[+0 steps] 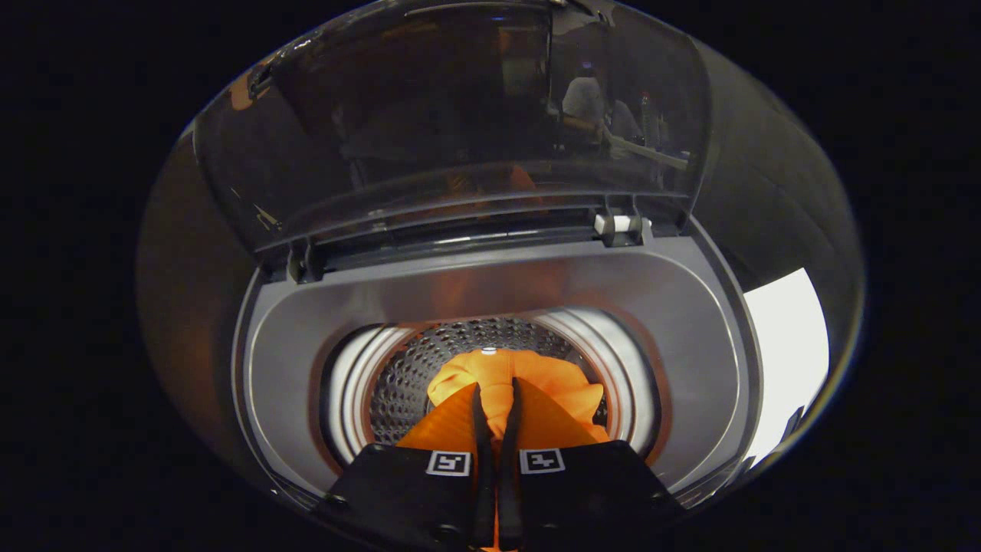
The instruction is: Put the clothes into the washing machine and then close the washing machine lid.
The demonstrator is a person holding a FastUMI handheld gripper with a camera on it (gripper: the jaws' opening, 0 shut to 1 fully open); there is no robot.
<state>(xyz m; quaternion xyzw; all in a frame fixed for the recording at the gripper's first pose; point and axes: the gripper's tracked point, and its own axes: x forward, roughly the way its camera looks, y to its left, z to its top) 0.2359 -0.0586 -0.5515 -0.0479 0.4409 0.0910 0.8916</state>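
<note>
An orange garment hangs bunched in the mouth of the washing machine's perforated steel drum. My gripper points down into the opening. Its two fingers stand close together with a fold of the orange cloth pinched between them, so it is shut on the garment. The rest of the cloth spreads past the fingertips and to both sides of them. Beyond the drum, the transparent dark lid stands raised on its hinges, tilted back.
The grey top panel of the washing machine rings the drum opening. A bright white surface lies to the right of the machine. Dim reflections of a person show in the lid.
</note>
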